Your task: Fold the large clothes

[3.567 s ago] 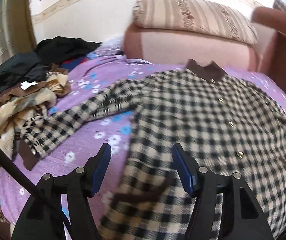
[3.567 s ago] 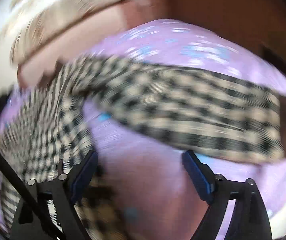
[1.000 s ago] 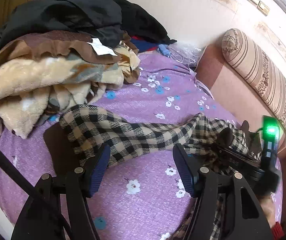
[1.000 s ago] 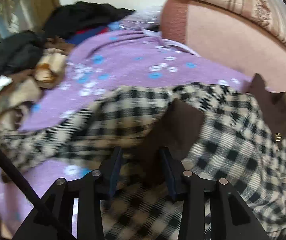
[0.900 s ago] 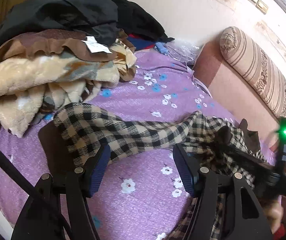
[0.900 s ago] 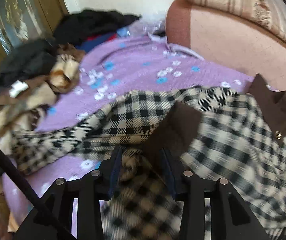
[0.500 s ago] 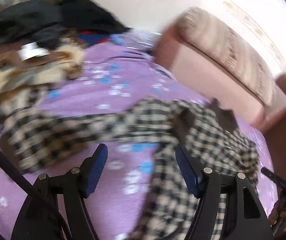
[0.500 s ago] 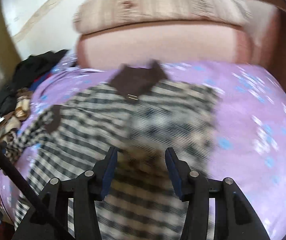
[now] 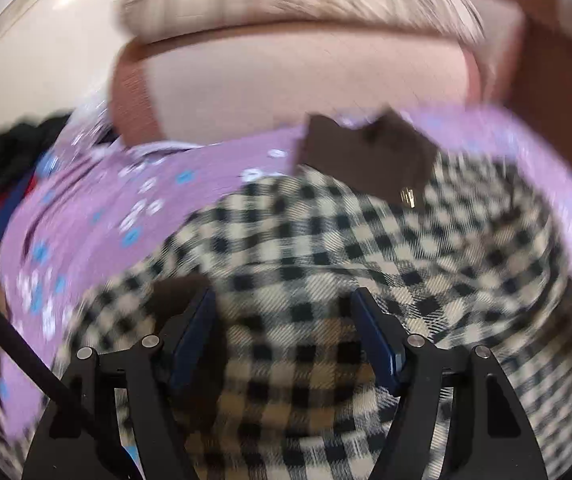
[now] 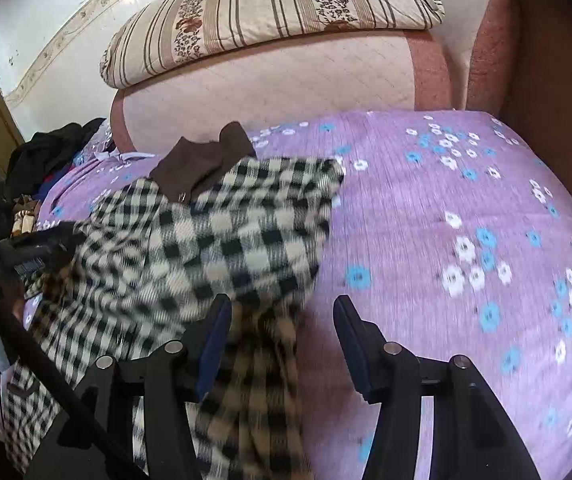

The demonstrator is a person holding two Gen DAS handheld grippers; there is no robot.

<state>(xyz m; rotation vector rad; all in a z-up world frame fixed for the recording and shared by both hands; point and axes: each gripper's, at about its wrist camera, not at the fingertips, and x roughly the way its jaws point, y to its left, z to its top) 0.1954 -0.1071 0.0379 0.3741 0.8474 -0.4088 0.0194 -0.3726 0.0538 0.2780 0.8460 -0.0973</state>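
A black-and-cream checked shirt (image 9: 325, 264) with a brown collar (image 9: 361, 160) lies on the purple flowered bedsheet (image 9: 98, 208). Both sleeves lie folded in over its body. My left gripper (image 9: 282, 344) is open and empty just above the shirt's lower middle; the view is blurred. In the right wrist view the shirt (image 10: 206, 248) fills the left half, collar (image 10: 202, 160) at the far end. My right gripper (image 10: 282, 344) is open and empty over the shirt's right edge. The left gripper (image 10: 34, 248) shows dark at that view's left edge.
A pink padded headboard (image 10: 270, 92) with a striped pillow (image 10: 270, 12) on top stands behind the bed. A brown wooden side panel (image 10: 545, 80) is at the right. A heap of dark clothes (image 10: 50, 152) lies at the far left. Bare sheet (image 10: 465, 240) spreads right of the shirt.
The right gripper carried the right sleeve across onto the shirt's body, let it go and drew back to the right edge. The left gripper swung from the left sleeve to over the shirt's middle.
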